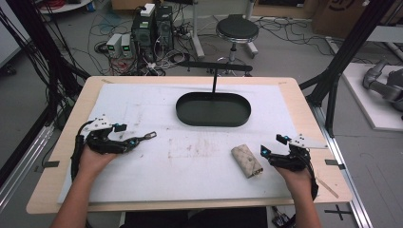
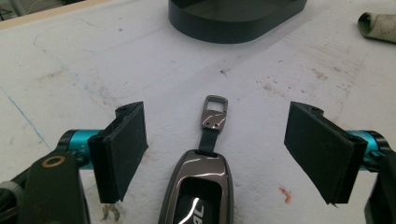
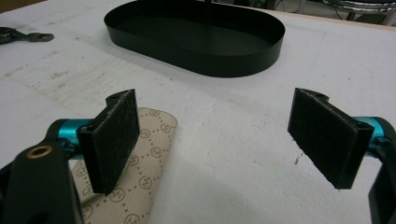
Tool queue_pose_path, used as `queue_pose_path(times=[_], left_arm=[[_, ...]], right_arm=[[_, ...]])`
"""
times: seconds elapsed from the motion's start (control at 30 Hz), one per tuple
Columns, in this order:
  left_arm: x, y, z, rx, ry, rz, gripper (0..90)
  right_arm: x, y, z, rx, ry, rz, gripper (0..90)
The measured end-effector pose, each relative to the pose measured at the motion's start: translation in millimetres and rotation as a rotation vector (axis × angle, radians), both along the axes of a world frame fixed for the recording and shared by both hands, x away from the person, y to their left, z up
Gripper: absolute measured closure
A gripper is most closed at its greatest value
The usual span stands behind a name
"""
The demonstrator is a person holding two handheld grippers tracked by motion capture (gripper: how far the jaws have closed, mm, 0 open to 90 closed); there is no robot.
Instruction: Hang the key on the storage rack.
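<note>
Looking down from the high view, you have yet to grip anything: your left gripper and right gripper rest on the table, and the black tray sits empty. In the left gripper view, spread jaws flank the key fob. In the right gripper view, spread jaws stand beside the patterned roll.

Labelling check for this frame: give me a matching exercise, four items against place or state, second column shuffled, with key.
Items:
1. key fob
2. patterned roll
3. black oval tray
4. right gripper

Descriptions:
A. at the far middle of the table, nothing in it
B. between the left gripper's open jaws
C. jaws open, nothing between them
D. lying beside the right gripper

Pairs: 1-B, 2-D, 3-A, 4-C
</note>
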State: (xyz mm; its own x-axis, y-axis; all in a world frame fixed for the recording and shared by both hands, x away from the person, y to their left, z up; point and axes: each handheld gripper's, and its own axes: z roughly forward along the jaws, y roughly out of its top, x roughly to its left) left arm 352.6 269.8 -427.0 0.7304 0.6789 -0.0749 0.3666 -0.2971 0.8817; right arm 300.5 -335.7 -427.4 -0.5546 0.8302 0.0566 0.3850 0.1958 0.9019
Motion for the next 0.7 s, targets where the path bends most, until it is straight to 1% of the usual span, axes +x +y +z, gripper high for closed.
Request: queue_pose_path(times=[0.03, 0.1, 0.13, 0.17, 0.2, 0.23, 0.27, 0.3, 0.33, 0.37, 0.4, 0.47, 0.5, 0.53, 0.57, 0.6, 0.63, 0.67, 0.7], left_arm=[[3.1, -2.9, 0.2, 0.03, -0.005, -0.011, 21.1], [4.5, -4.7, 0.6, 0.039, -0.008, -0.019, 21.1], [8.1, -8.8, 1.5, 0.057, -0.007, -0.033, 21.1], [9.7, -10.7, 1.3, 0.062, -0.018, -0.033, 20.9], [9.7, -10.7, 1.3, 0.062, -0.018, -0.033, 20.9], [14.3, -13.2, 1.0, 0.061, -0.006, -0.032, 20.8], [17.5, -15.2, 1.3, 0.08, 0.004, -0.025, 20.8], [17.5, -15.2, 1.3, 0.08, 0.004, -0.025, 20.9], [21.6, -16.9, 2.5, 0.104, 0.014, -0.023, 20.9], [29.6, -21.2, 4.8, 0.114, 0.032, -0.032, 20.8], [29.6, -21.2, 4.8, 0.114, 0.032, -0.032, 20.8], [37.3, -25.0, 4.7, 0.137, 0.056, -0.03, 20.9], [42.2, -28.7, 2.9, 0.154, 0.083, -0.039, 20.8], [42.2, -28.7, 2.9, 0.154, 0.083, -0.039, 20.9], [43.7, -29.6, 1.0, 0.16, 0.088, -0.053, 21.0], [45.0, -30.5, -1.7, 0.163, 0.1, -0.059, 22.3], [47.1, -31.9, -6.3, 0.204, 0.114, -0.069, 24.1], [47.1, -31.9, -6.3, 0.204, 0.114, -0.069, 27.2], [47.8, -33.2, -9.0, 0.222, 0.121, -0.073, 28.6]], right_arm=[[-1.6, 0.3, 0.3, -0.001, -0.001, 0.004, 17.3], [-2.5, 0.4, 0.4, 0.001, 0.004, 0.001, 17.4], [-3.0, 0.5, -0.1, 0.002, 0.003, 0.003, 17.3], [-2.8, 1.0, -0.4, 0.004, 0.006, 0.006, 17.4], [-2.5, 1.3, -0.8, 0.001, 0.006, 0.005, 17.3], [-2.1, 2.2, -1.0, 0.0, 0.01, 0.007, 17.3], [-1.6, 2.5, -1.1, -0.002, 0.008, 0.011, 17.3], [-1.1, 3.4, -1.2, -0.001, 0.012, 0.015, 17.4], [-0.3, 4.1, -1.1, 0.0, 0.012, 0.016, 17.3], [0.2, 4.8, -1.2, 0.0, 0.013, 0.02, 17.3], [1.3, 5.4, -1.3, -0.003, 0.011, 0.021, 17.4], [2.8, 6.6, -1.7, -0.005, 0.014, 0.025, 17.3], [3.2, 7.2, -1.8, -0.005, 0.015, 0.028, 17.4], [3.4, 7.5, -1.8, -0.008, 0.016, 0.031, 17.4], [3.5, 7.7, -1.9, -0.009, 0.016, 0.033, 17.4], [3.4, 7.7, -1.8, -0.008, 0.016, 0.03, 17.4], [3.4, 7.4, -1.8, -0.007, 0.016, 0.03, 17.3], [3.4, 7.3, -1.8, -0.007, 0.017, 0.028, 17.4], [3.2, 7.3, -1.8, -0.005, 0.019, 0.026, 17.4]])
